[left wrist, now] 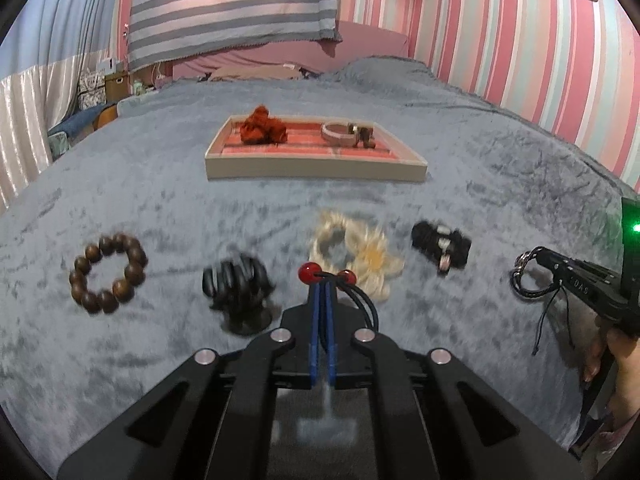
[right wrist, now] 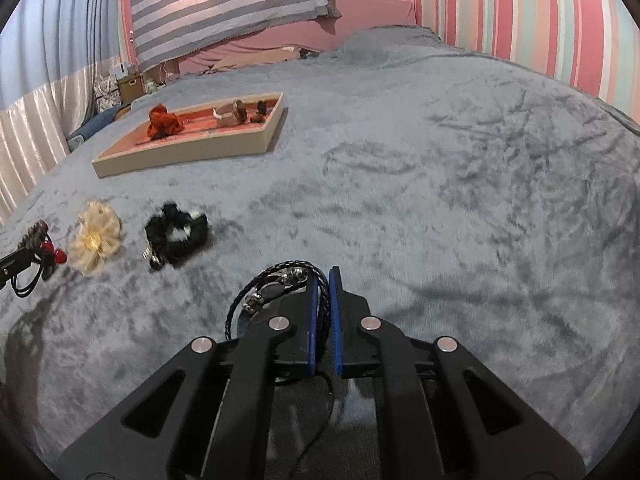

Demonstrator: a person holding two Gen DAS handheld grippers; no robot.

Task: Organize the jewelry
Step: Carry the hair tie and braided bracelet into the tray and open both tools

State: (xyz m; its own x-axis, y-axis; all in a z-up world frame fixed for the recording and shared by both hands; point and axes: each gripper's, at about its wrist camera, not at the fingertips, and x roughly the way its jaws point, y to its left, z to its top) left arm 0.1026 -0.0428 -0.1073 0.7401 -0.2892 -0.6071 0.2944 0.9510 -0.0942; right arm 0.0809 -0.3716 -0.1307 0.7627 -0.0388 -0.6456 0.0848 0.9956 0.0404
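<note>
My left gripper (left wrist: 323, 286) is shut on a black hair tie with red beads (left wrist: 310, 271), held above the grey bedspread. My right gripper (right wrist: 323, 280) is shut on a black braided bracelet (right wrist: 272, 286); the bracelet also shows in the left wrist view (left wrist: 528, 280). A beige tray (left wrist: 316, 168) with a pink lining sits farther back, holding a red scrunchie (left wrist: 262, 126) and a pink band (left wrist: 338, 134). On the bedspread lie a brown bead bracelet (left wrist: 108, 274), a black claw clip (left wrist: 238, 286), a cream flower scrunchie (left wrist: 356, 252) and a black scrunchie (left wrist: 440, 246).
The grey bedspread (right wrist: 440, 180) stretches wide to the right. A striped cloth (left wrist: 232, 4) hangs behind the bed. Boxes and clutter (left wrist: 104, 84) stand at the far left. A striped wall (left wrist: 520, 40) runs along the right.
</note>
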